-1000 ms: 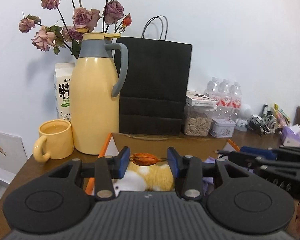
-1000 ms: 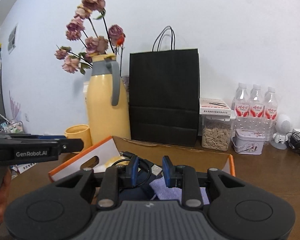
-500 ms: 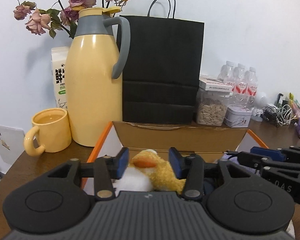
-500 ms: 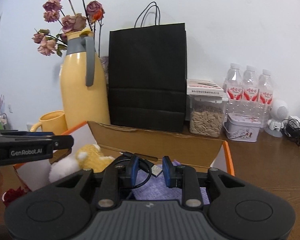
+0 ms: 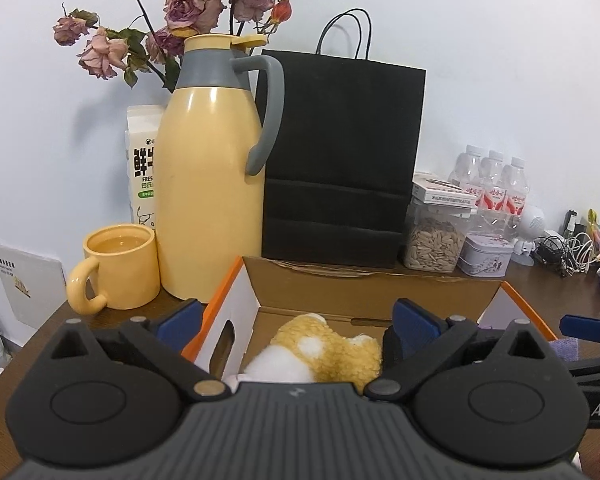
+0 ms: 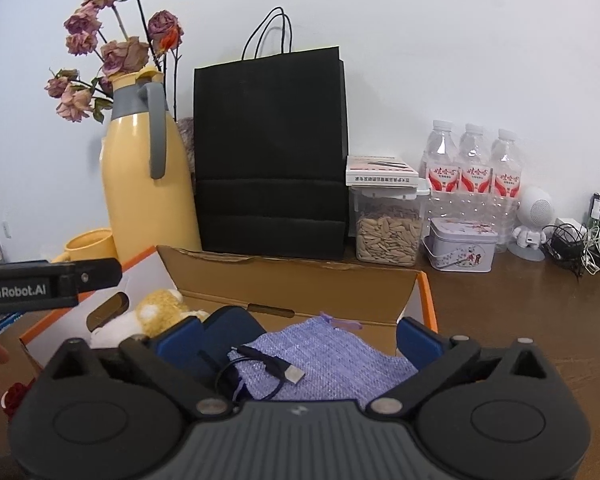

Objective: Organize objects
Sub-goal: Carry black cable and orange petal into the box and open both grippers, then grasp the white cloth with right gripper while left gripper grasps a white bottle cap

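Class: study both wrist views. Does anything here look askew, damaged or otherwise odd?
The roses behind the yellow jug are dried, faded and drooping. In the cardboard box, the plush toy lies toppled; nothing looks spilled.

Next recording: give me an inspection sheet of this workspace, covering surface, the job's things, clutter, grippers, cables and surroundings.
Surface: brown wooden table, crowded along the wall.
Job's things: open orange-edged cardboard box holds a yellow-and-white plush toy, a lilac woven pouch and a black USB cable lying on the pouch.
Clutter: yellow thermos jug, yellow mug, black paper bag, clear jar of seeds, three water bottles, small tin.
Grippers: left gripper open above the toy; right gripper open above the pouch.
Cables: tangled chargers at far right.
Surroundings: white wall, dried roses.
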Tool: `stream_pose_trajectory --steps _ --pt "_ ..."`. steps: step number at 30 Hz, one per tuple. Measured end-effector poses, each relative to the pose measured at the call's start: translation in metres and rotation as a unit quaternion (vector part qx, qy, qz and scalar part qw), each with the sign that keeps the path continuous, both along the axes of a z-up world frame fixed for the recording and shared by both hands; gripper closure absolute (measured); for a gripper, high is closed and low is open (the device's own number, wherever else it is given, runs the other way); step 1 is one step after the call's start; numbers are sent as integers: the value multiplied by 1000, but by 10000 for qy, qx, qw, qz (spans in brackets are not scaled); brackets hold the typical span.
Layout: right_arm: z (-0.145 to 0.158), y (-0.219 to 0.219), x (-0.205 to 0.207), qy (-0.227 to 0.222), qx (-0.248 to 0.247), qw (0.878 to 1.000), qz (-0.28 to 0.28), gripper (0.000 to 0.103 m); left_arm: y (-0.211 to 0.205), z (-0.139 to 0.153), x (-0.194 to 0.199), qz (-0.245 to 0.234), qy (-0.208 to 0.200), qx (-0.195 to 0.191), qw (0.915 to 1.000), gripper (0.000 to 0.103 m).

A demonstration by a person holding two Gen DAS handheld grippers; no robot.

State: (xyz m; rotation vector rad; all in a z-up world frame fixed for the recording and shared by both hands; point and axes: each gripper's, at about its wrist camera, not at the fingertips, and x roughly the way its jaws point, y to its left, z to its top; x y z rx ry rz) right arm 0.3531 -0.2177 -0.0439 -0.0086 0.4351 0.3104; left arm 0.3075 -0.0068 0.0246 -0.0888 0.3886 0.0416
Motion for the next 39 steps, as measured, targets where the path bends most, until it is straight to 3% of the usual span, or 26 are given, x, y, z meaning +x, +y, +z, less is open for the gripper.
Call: stream_pose_trajectory --steps 7,12,26,36,39 --pt "11 -9 -22 -72 148 9998 145 0 3 7 -11 -64 62 -169 9998 0" --pt "13 -14 -42 -36 -91 10000 -15 0 4 11 -29 -146 137 -62 9998 0" --pt "-28 -35 -108 663 -700 9953 -2 0 39 -3 -92 -114 469 230 9986 0" --pt "-57 -36 -103 1285 -314 9911 -167 0 60 -26 -128 -134 782 -18 9968 0" --pt "-59 -40 -100 1386 -42 9902 -133 22 64 -28 -134 -98 813 -86 9966 0"
